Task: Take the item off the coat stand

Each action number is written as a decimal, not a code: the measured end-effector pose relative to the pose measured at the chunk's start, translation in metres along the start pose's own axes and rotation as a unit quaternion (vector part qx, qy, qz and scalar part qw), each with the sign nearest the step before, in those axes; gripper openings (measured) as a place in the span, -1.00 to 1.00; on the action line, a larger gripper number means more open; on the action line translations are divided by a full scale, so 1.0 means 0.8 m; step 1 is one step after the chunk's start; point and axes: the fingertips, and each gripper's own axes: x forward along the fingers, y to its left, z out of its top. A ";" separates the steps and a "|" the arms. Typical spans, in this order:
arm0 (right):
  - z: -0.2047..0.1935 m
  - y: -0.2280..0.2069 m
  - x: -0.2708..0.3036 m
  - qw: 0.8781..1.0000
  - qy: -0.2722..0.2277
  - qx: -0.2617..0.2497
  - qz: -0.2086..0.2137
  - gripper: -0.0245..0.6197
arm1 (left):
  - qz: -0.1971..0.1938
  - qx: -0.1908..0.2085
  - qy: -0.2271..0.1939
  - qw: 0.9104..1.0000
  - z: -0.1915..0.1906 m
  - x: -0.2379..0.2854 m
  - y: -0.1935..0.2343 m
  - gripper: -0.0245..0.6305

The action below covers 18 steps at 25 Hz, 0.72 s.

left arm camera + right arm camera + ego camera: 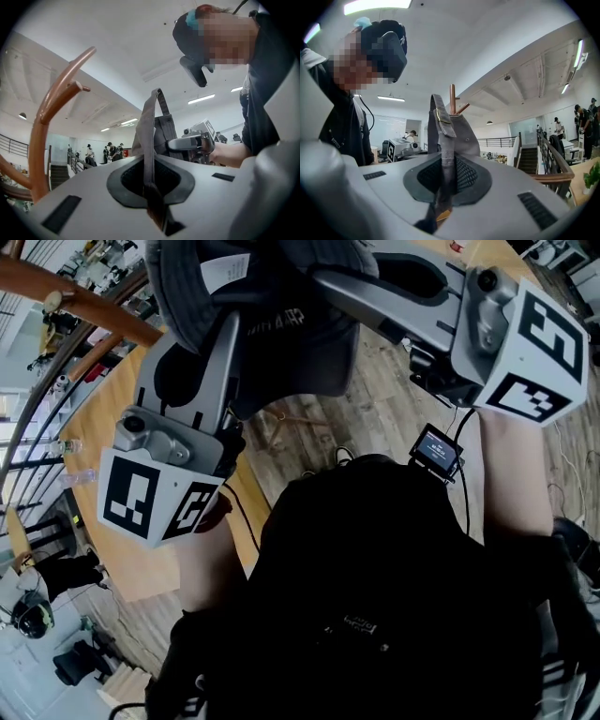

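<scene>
Left gripper view shows my left gripper (152, 194) pinched tight on a thin grey edge of the cap (164, 133). The edge runs straight up from the jaws. My right gripper (443, 190) is squeezed tight on the cap too, from the other side. A small gold buckle (439, 115) sits on the cap's strap just above its jaws. So the dark grey cap hangs in the air between my two tools, and both of them hold it. The brown wooden coat stand (40, 140) is off to the left of my left gripper. Its curved hook does not touch the cap there. Far below the tools, the head view shows a wooden floor (375, 381).
</scene>
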 end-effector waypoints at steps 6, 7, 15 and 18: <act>-0.013 -0.012 -0.026 0.999 0.004 0.013 -0.044 -0.82 | -0.043 -0.018 -0.001 0.999 -0.014 0.029 -0.013 -0.87; -0.017 -0.014 -0.040 0.998 0.006 0.017 -0.052 -0.82 | -0.050 -0.020 0.000 0.999 -0.015 0.038 -0.023 -0.87; -0.066 -0.040 -0.118 0.994 0.002 0.053 -0.096 -0.83 | -0.091 -0.053 0.017 0.994 -0.059 0.094 -0.080 -0.87; -0.076 -0.042 -0.123 0.993 0.002 0.057 -0.098 -0.83 | -0.098 -0.058 0.024 0.993 -0.070 0.098 -0.085 -0.87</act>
